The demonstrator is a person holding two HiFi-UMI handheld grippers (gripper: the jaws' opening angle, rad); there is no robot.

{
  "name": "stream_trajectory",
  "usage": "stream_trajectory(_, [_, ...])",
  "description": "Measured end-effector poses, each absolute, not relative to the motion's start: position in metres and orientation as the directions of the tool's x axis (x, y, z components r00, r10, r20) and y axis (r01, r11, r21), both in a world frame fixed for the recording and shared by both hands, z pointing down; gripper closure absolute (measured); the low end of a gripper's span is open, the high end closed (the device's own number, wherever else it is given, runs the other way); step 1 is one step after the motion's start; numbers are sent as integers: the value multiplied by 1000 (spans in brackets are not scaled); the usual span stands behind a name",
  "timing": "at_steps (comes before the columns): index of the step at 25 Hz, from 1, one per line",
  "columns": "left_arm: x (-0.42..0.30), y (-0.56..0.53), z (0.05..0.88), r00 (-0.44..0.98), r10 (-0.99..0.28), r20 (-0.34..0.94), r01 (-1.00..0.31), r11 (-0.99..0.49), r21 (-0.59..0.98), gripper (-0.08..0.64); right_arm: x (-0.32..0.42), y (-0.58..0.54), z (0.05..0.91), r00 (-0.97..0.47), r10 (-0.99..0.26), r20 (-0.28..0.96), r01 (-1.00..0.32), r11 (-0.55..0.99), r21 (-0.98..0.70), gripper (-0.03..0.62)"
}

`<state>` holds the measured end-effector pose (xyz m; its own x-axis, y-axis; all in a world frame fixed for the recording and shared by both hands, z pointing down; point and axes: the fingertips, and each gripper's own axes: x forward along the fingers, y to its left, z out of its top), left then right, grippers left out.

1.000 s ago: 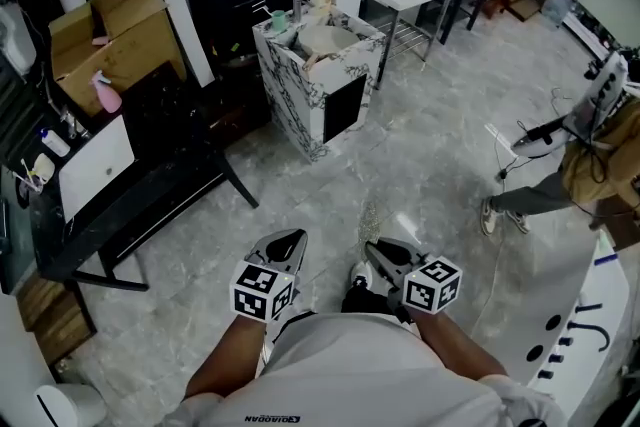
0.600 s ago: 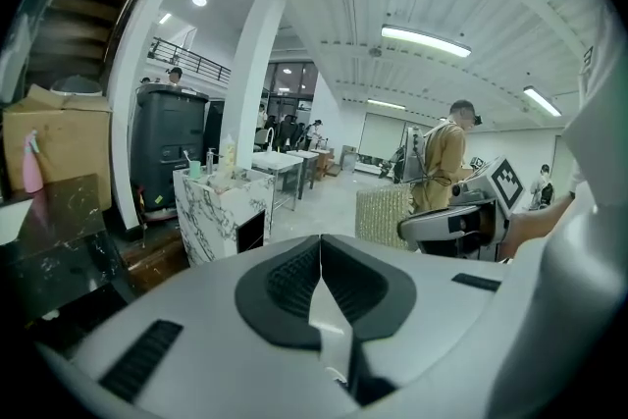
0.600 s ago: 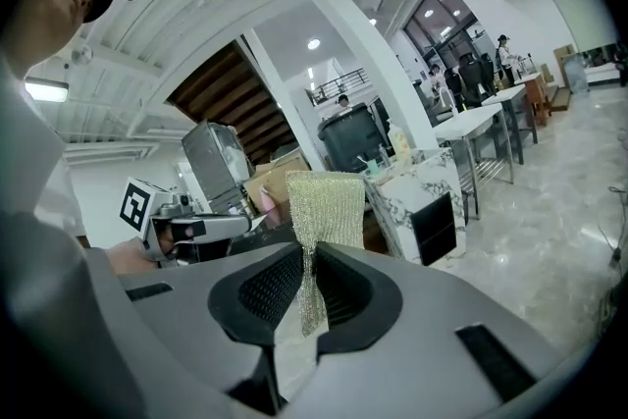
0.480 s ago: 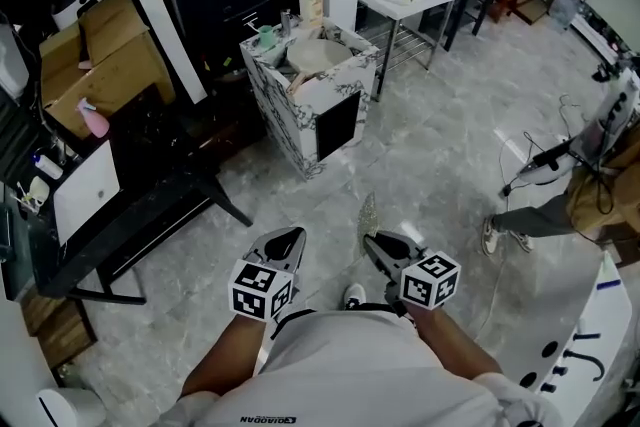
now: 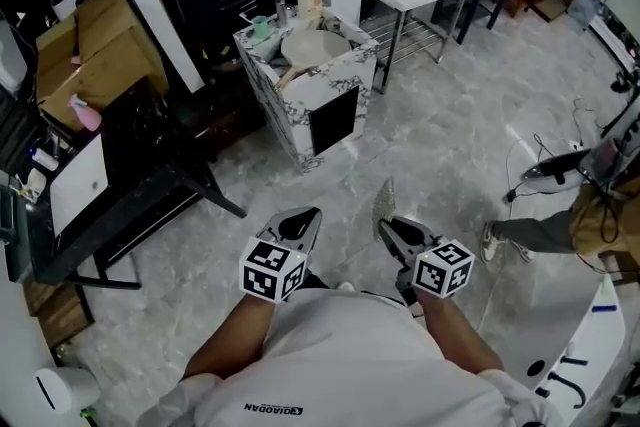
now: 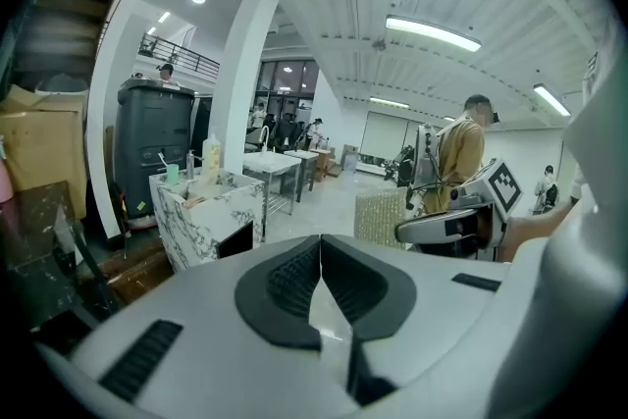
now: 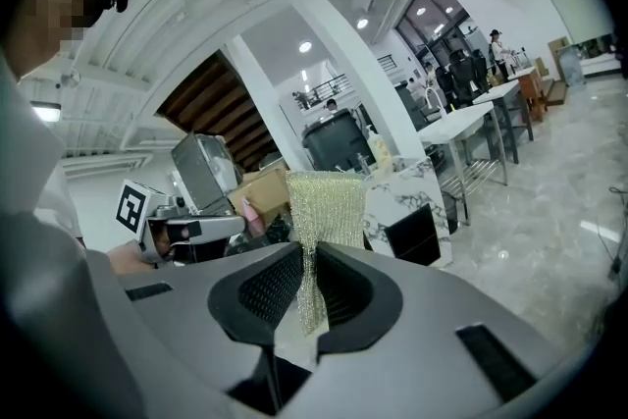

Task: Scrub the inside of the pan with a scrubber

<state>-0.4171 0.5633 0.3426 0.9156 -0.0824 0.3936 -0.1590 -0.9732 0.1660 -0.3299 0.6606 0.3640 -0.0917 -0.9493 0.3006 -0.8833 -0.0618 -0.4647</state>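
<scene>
Silvery mesh, the scrubber (image 7: 324, 196) looks light, limp and apt to fold, so the right gripper (image 7: 310, 255), pinching its lower edge, may need a deeper bite. The left gripper (image 6: 320, 245) is closed on nothing. What seems the pale pan (image 5: 315, 45) sits on the marbled stand (image 5: 340, 105), well ahead.

1. Shirt (image 5: 330, 365), white, near the lower edge of the head view: one line of small dark capitals (image 5: 272, 408), too small and turned to read with certainty.
2. Left gripper (image 5: 303, 221) and right gripper (image 5: 394, 229): square black-and-white coded markers on each cube, no letters or digits.
3. White panel (image 5: 590, 335) on the floor, lower right corner: black strokes and dots, unreadable.
</scene>
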Motion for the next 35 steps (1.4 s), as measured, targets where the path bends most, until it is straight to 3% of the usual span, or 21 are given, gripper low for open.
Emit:
stream_trajectory(17, [-295, 469, 381, 899, -27, 438, -125, -972, 197, 545, -221, 587, 410, -67, -927, 368, -858, -135, -496, 528])
stream_trajectory(25, [-222, 359, 370, 898, -19, 439, -123, -970, 211, 545, -157, 472, 397, -113, -906, 408, -876, -103, -471, 528])
stream_trajectory(35, [-161, 188, 352, 902, -107, 419, -190, -968, 162, 545, -85, 293, 375, -157, -915, 371, -892, -30, -452, 528])
